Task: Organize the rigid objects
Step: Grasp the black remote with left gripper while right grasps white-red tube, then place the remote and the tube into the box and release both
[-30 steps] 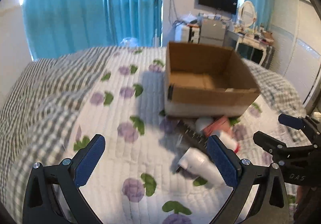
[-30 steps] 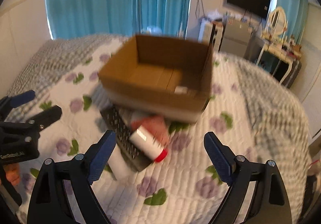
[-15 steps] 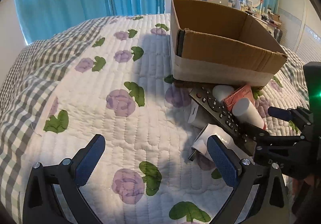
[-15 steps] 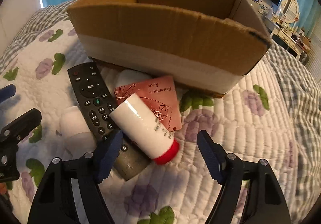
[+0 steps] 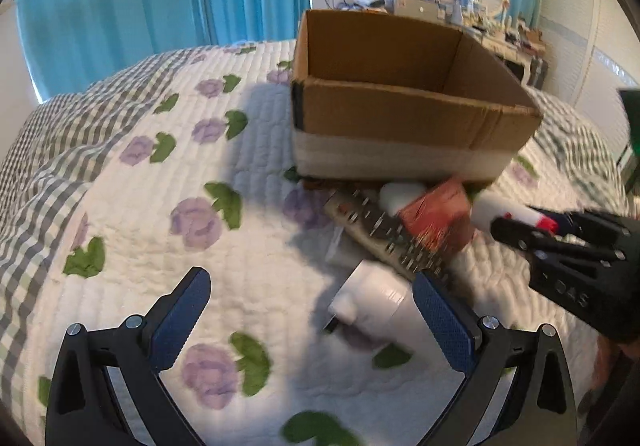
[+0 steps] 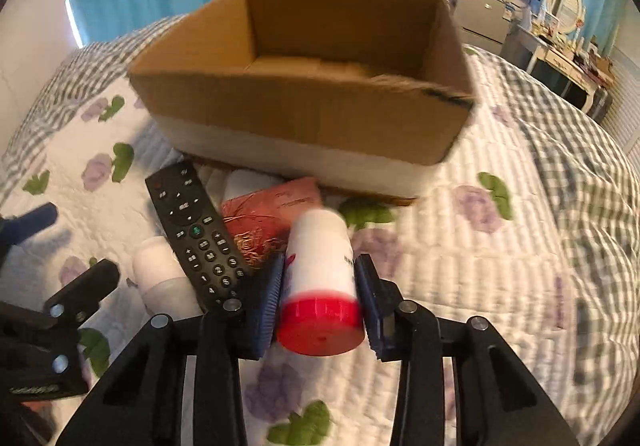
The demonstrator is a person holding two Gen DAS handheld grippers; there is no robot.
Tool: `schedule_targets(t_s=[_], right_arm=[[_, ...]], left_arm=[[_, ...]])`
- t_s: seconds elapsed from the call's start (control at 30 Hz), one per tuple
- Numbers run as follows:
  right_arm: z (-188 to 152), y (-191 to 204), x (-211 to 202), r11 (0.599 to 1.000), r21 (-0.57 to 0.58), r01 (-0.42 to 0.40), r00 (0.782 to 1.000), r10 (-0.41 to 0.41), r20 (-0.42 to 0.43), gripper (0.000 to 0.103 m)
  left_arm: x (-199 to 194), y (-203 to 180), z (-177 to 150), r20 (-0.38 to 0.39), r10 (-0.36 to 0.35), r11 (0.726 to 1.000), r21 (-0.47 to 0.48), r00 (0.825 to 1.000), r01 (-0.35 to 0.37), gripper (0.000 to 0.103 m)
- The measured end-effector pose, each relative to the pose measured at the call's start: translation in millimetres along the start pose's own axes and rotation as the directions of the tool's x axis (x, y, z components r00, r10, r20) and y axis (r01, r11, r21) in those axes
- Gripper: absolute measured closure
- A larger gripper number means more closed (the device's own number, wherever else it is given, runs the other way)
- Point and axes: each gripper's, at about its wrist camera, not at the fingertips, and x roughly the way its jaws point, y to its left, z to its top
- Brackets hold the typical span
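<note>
While my right hand-held gripper [image 6: 320, 298] is closed on the white bottle [image 6: 322, 258], its two pads pressing the sides just above the red cap [image 6: 320, 326], the bottle's long axis runs straight along my fingers. The cap end points back toward me and the white base points forward at the cardboard box [image 6: 304, 114]. The box stands just ahead on the bed [image 6: 500, 286], open side up, so I judge that the coming move is forward and upward over its near wall. My left hand-held gripper [image 5: 308, 318] is wide open and holds nothing; it hovers near a second white bottle [image 5: 376, 306], well further from the box. The remote control [image 6: 196, 234] and a red packet [image 6: 268, 222] lie just beside my bottle.
</note>
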Motion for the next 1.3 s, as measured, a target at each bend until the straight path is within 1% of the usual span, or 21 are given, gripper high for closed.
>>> schedule_targets(t_s=[0.03, 0.13, 0.17, 0.23, 0.3, 0.37, 0.4, 0.47, 0.53, 0.57, 0.63, 0.73, 0.77, 0.8, 0.87, 0.93, 1.0, 1.13, 1.2, 1.27, 1.3], right_arm=[[-1, -3, -3, 1.0, 0.01, 0.003, 1.0, -0.003, 0.002, 0.067], [-3, -14, -5, 1.0, 0.026, 0.012, 1.0, -0.012, -0.002, 0.067], [-5, -17, -4, 0.999, 0.034, 0.008, 1.0, -0.007, -0.006, 0.067], [-6, -19, -1, 0.999, 0.043, 0.001, 1.0, 0.0, -0.012, 0.067], [-8, -20, 1, 0.999, 0.045, -0.005, 1.0, 0.006, -0.016, 0.067], [-9, -19, 2, 0.999, 0.041, -0.01, 1.0, 0.01, -0.017, 0.067], [-9, -18, 3, 0.999, 0.04, -0.012, 1.0, 0.012, -0.016, 0.067], [-10, -18, 2, 0.999, 0.044, -0.015, 1.0, 0.015, -0.012, 0.067], [-10, -19, 1, 0.998, 0.052, -0.02, 1.0, 0.02, -0.006, 0.067], [-9, -20, -1, 0.998, 0.057, -0.021, 1.0, 0.021, -0.003, 0.067], [-9, -21, -3, 0.998, 0.065, -0.022, 1.0, 0.022, 0.003, 0.067], [-9, -21, -3, 0.997, 0.068, -0.022, 1.0, 0.022, 0.002, 0.067], [-9, -21, -3, 0.997, 0.069, -0.021, 1.0, 0.021, 0.001, 0.067], [-10, -21, -3, 0.997, 0.071, -0.021, 1.0, 0.021, 0.0, 0.067], [-10, -22, -2, 0.997, 0.073, -0.023, 1.0, 0.023, -0.002, 0.067], [-10, -22, -2, 0.997, 0.075, -0.022, 1.0, 0.023, -0.003, 0.067], [-10, -22, -2, 0.997, 0.076, -0.025, 1.0, 0.025, -0.001, 0.067], [-12, -23, -6, 0.997, 0.081, -0.02, 1.0, 0.019, 0.013, 0.067], [-11, -21, -15, 0.997, 0.074, -0.017, 0.999, 0.014, 0.037, 0.067], [-10, -18, -24, 0.998, 0.068, -0.016, 0.998, 0.012, 0.058, 0.067], [-9, -16, -30, 0.998, 0.062, -0.014, 0.997, 0.01, 0.072, 0.067]], left_arm=[[3, -3, 3, -0.002, -0.007, 1.0, -0.005, 1.0, 0.007, 0.002], [18, -11, 13, -0.005, -0.011, 1.0, -0.025, 1.0, 0.011, 0.01], [25, -12, 16, -0.017, -0.016, 0.999, -0.034, 1.0, 0.016, 0.013], [41, -13, 20, -0.046, -0.043, 0.997, -0.062, 0.998, 0.04, 0.015], [55, -15, 22, -0.073, -0.061, 0.995, -0.083, 0.995, 0.055, 0.02], [66, -18, 24, -0.097, -0.064, 0.995, -0.088, 0.993, 0.056, 0.035], [68, -20, 24, -0.101, -0.074, 0.994, -0.086, 0.992, 0.066, 0.039], [66, -25, 24, -0.093, -0.077, 0.995, -0.069, 0.993, 0.07, 0.05], [58, -33, 25, -0.065, -0.059, 0.998, -0.032, 0.996, 0.057, 0.054], [55, -35, 26, -0.052, -0.063, 0.998, -0.024, 0.997, 0.062, 0.058], [49, -38, 28, -0.036, -0.097, 0.995, -0.027, 0.995, 0.096, 0.066], [48, -44, 29, -0.035, -0.101, 0.995, -0.029, 0.994, 0.1, 0.066], [50, -47, 27, -0.045, -0.107, 0.994, -0.019, 0.993, 0.106, 0.065], [56, -51, 24, -0.073, -0.117, 0.993, -0.01, 0.99, 0.117, 0.065], [57, -57, 17, -0.089, -0.129, 0.992, -0.021, 0.988, 0.127, 0.062], [58, -61, 13, -0.097, -0.14, 0.99, -0.027, 0.985, 0.138, 0.063], [55, -62, 12, -0.093, -0.146, 0.989, -0.019, 0.985, 0.145, 0.065], [33, -58, 14, -0.06, -0.199, 0.98, -0.021, 0.978, 0.198, 0.075], [15, -57, 13, -0.041, -0.194, 0.981, 0.002, 0.98, 0.194, 0.078], [5, -53, 17, -0.026, -0.193, 0.981, 0.018, 0.981, 0.194, 0.083], [-4, -51, 18, -0.02, -0.193, 0.981, 0.026, 0.981, 0.193, 0.083]])
